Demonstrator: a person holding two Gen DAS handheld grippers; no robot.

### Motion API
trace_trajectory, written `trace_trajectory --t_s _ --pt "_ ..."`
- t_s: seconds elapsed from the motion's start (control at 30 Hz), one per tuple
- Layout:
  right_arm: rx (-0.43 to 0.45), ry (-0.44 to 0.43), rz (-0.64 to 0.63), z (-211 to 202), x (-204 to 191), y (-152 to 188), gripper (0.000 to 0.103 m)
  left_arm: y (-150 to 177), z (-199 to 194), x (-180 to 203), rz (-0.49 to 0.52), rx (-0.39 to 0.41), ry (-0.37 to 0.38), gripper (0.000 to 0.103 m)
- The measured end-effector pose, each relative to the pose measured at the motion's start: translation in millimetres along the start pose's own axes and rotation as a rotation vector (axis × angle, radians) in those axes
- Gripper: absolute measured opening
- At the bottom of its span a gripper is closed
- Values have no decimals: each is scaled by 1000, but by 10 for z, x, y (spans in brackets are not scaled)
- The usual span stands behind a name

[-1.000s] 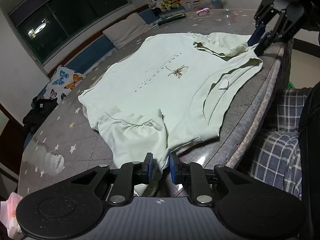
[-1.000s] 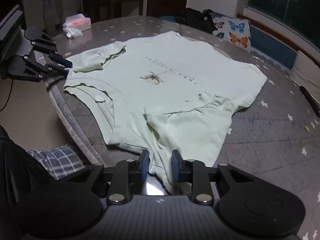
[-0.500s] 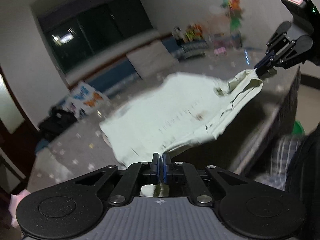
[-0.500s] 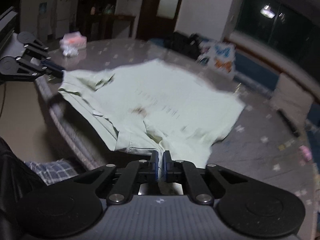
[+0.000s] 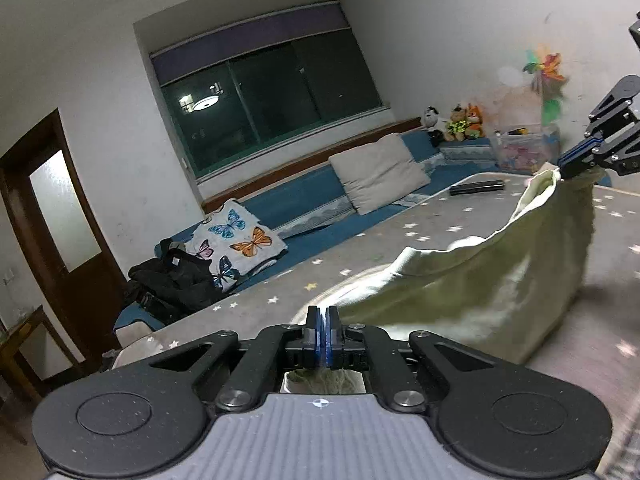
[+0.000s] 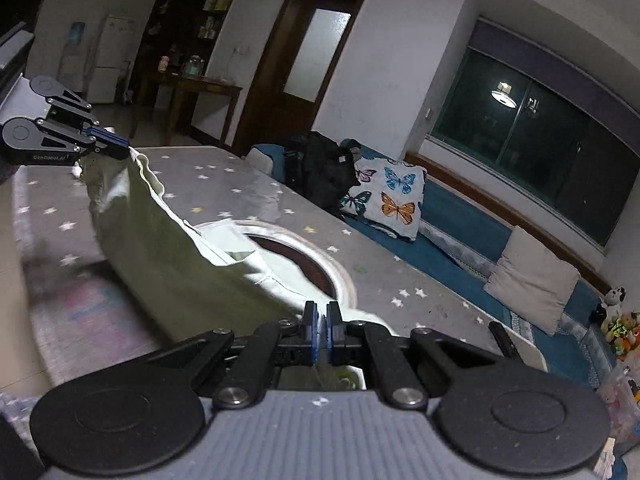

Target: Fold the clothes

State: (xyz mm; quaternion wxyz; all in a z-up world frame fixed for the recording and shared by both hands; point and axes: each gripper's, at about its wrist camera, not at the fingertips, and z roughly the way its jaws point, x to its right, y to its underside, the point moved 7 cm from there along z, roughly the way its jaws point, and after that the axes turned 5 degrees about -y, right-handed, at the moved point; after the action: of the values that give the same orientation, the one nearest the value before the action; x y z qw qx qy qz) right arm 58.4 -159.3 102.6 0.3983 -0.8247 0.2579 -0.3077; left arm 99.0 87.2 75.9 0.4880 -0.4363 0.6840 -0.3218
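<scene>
A pale green T-shirt (image 5: 480,280) hangs stretched in the air between my two grippers, above the grey star-patterned table (image 5: 360,248). My left gripper (image 5: 324,334) is shut on one end of the shirt; the cloth bunches behind its pads. In the same view my right gripper (image 5: 568,170) pinches the far end at the right edge. In the right wrist view my right gripper (image 6: 322,336) is shut on the T-shirt (image 6: 176,264), and my left gripper (image 6: 120,150) grips the far corner at upper left. The shirt sags in a curve between them.
A black remote (image 5: 476,188) lies on the table's far side. Beyond it runs a blue bench with a grey cushion (image 5: 380,172), a butterfly pillow (image 5: 236,244) and a black bag (image 5: 172,280). A brown door (image 6: 312,64) and a wooden side table (image 6: 192,92) stand behind.
Both grippers shut on the shirt's near edge, then rose and lifted it off the table. The shirt, flat a second ago, now hangs between them.
</scene>
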Motion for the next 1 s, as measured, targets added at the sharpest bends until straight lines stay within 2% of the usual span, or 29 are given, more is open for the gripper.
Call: trace_trajectory --t_s 0.23,0.43,0.53,0.7,0.83,0.9,0.97,1.0 --pt "-57 8 17 850 407 -154 3 -78 985 -136 8 -93 22 2" --pt "-147 -13 73 1685 757 -5 3 160 1712 -95 -9 -205 51 2" --pt "-181 -8 151 2068 895 134 4 329 2015 -85 -49 -260 59 3" --pt "-209 21 319 2529 1137 429 4 488 2187 -158 -123 -300 30 8" --pt "-197 41 429 2554 1306 558 7 613 2321 -217 -182 -332 6 10" --pt "-182 41 443 2517 1348 545 10 601 2286 -282 -207 -333 -8 21" --pt "-159 3 425 2451 1296 452 10 561 2211 -322 -230 -322 -11 36" --pt "-158 -18 420 2441 1245 421 10 535 2159 -318 -237 -312 0 38"
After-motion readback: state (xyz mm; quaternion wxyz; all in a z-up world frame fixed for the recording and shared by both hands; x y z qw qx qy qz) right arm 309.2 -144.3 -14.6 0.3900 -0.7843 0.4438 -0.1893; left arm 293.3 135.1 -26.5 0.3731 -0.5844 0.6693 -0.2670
